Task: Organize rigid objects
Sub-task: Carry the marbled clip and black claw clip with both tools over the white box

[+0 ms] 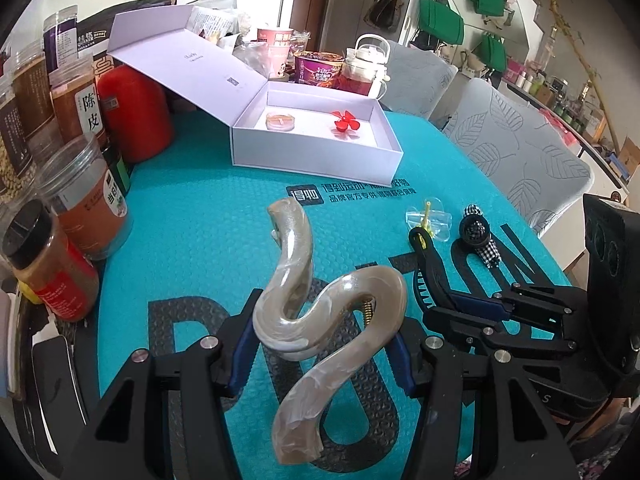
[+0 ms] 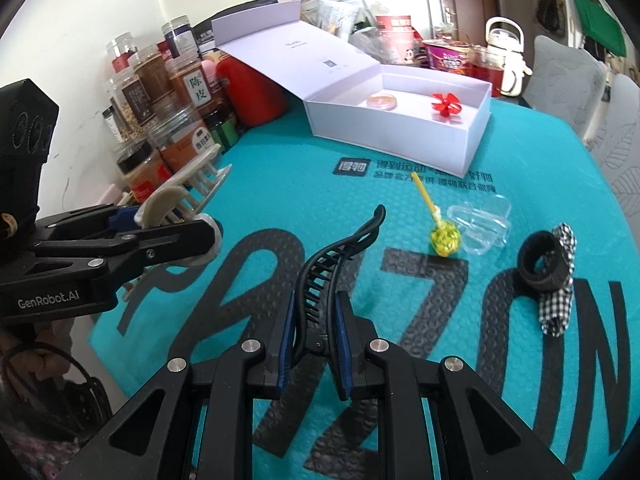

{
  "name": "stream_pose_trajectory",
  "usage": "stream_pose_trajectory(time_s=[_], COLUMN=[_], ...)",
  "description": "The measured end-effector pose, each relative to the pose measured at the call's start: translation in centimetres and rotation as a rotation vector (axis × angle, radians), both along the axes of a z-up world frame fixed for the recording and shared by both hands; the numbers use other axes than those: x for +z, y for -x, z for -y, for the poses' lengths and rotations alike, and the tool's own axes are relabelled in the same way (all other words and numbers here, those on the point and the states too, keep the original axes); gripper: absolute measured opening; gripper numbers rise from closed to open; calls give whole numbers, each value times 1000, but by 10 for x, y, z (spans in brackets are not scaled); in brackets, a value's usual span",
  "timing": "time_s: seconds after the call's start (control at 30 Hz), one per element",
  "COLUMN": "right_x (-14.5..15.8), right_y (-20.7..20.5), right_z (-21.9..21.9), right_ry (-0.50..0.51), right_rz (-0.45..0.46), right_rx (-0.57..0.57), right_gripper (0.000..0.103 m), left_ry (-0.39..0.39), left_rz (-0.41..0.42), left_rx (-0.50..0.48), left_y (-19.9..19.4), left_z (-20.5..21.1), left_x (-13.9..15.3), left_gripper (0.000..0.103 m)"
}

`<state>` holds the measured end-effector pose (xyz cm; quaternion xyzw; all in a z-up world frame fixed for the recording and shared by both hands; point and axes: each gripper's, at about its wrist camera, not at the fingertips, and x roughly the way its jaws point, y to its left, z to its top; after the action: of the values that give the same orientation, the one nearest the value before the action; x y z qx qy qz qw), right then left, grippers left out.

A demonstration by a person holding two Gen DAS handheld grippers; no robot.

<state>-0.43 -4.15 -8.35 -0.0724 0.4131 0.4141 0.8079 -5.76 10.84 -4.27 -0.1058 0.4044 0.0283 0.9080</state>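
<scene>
1. Two items already lay inside the white box [image 2: 404, 128], the landmark for all positions below: a small round candle tin [image 2: 382, 101] toward its hinge side and a red flower-shaped piece [image 2: 444, 106] toward its far end. Its lid stood open.
2. Left gripper [image 1: 320, 354] was pinched on a pearly beige wavy hair claw [image 1: 320, 312], held above the teal mat [image 1: 200, 220], well in front of the box and not yet over it.
3. Right gripper [image 2: 316, 344] was pressed together on a black hair claw [image 2: 332, 264], also held in front of the box, near its front wall but short of it.
4. Still on the mat in front of the box: a yellow lollipop-like pick [image 2: 440, 236], a clear plastic lid piece [image 2: 480, 224] just beside it, and a black band with checked fabric [image 2: 548, 276] further out to the side.
5. Judgement: roughly a third done by count. Two items boxed, two in hand, three left untouched.
6. Jars [image 1: 80, 120] left of the box looked unrelated to the sort.
</scene>
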Motion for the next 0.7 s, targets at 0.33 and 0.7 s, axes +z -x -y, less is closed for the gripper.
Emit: stream_pose_trajectory(time_s=[0.33, 0.7], right_x=[22, 49], right_y=[-14, -35], right_z=[-18, -26], right_ry=[-5, -24], right_rz=[56, 122], right_rx=[31, 23], right_gripper=[19, 19], left_ry=[-25, -52], left_rz=[37, 84], left_rx=[-12, -26], left_y=[-18, -47], left_z=[-9, -15], left_x=[20, 44], left_gripper=[55, 55])
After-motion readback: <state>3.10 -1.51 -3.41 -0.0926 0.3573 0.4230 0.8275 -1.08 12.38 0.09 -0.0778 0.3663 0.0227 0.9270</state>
